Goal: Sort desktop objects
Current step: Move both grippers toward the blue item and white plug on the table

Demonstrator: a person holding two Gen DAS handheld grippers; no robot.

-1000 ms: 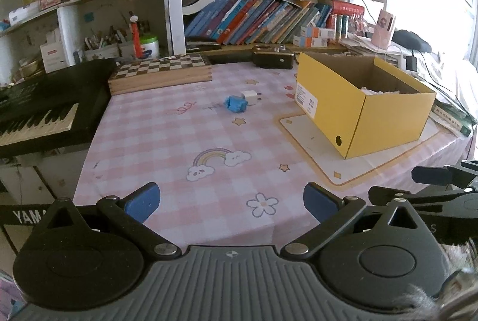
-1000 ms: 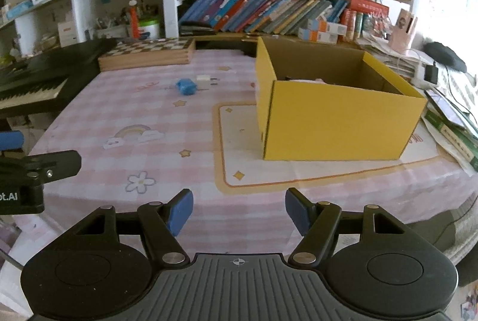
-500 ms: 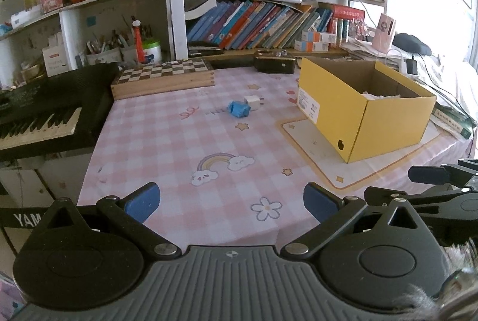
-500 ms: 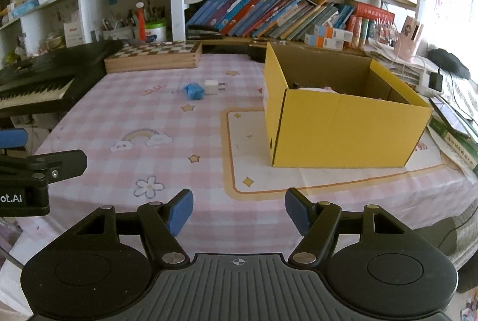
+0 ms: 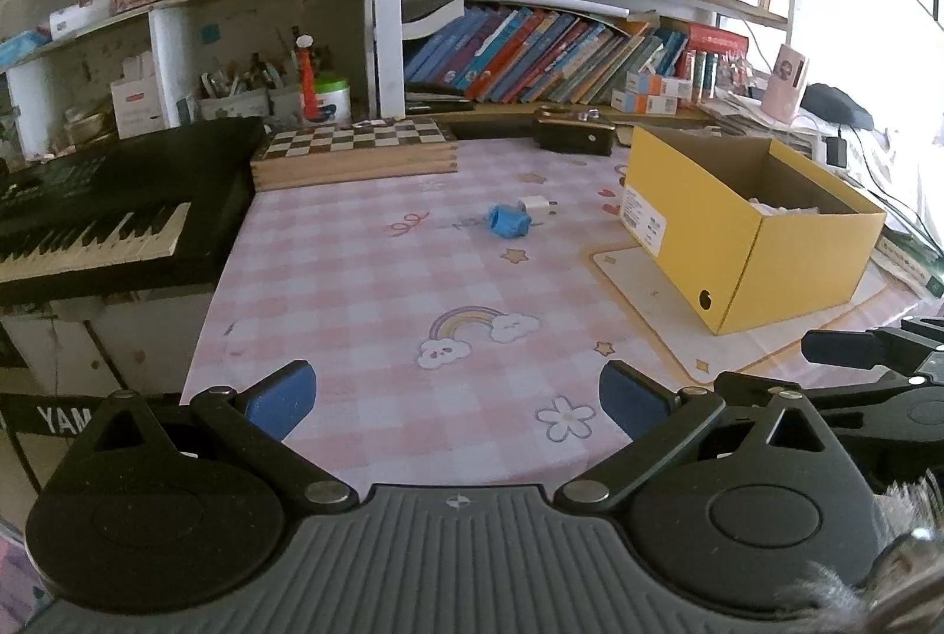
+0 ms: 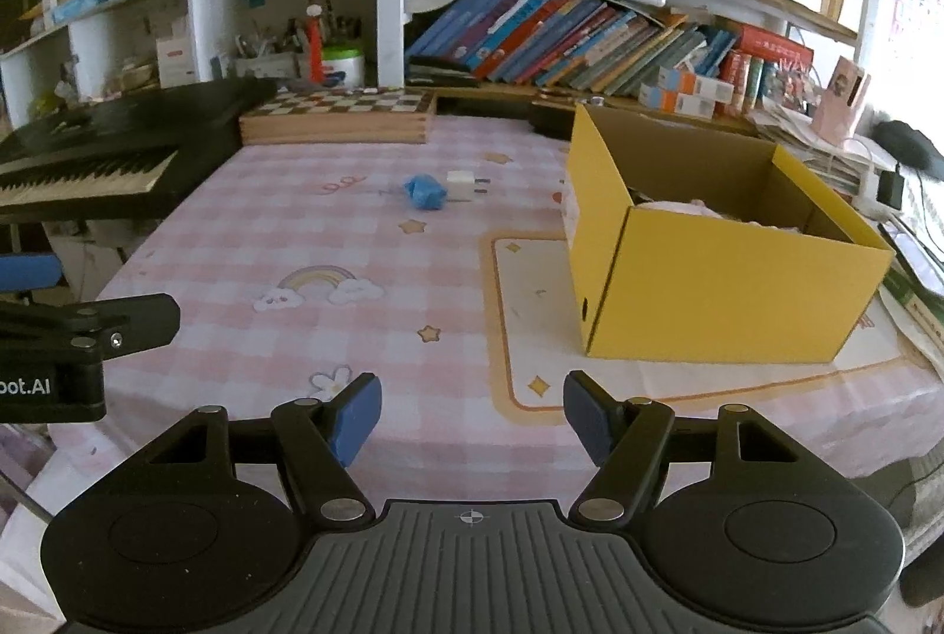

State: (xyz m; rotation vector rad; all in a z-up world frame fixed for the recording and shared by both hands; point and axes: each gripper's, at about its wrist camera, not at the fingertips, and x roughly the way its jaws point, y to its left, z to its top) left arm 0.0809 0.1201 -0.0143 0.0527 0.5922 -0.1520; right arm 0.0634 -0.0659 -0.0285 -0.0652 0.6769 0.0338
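A charger (image 5: 536, 206) is set touching a crumpled wad (image 5: 507, 221) mid-table (image 5: 366, 292); a box (image 5: 737, 233) is placed toward the right edge, a chessboard (image 5: 354, 150) at the far edge.

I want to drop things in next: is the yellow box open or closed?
Open. The yellow box has no lid on top; its brown inside walls and some pale contents show.

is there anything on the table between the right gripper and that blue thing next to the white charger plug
Nothing visible. Between the open right gripper and the blue object lies only bare tablecloth. The white plug sits just beyond it to the right, and the yellow box stands off to the right.
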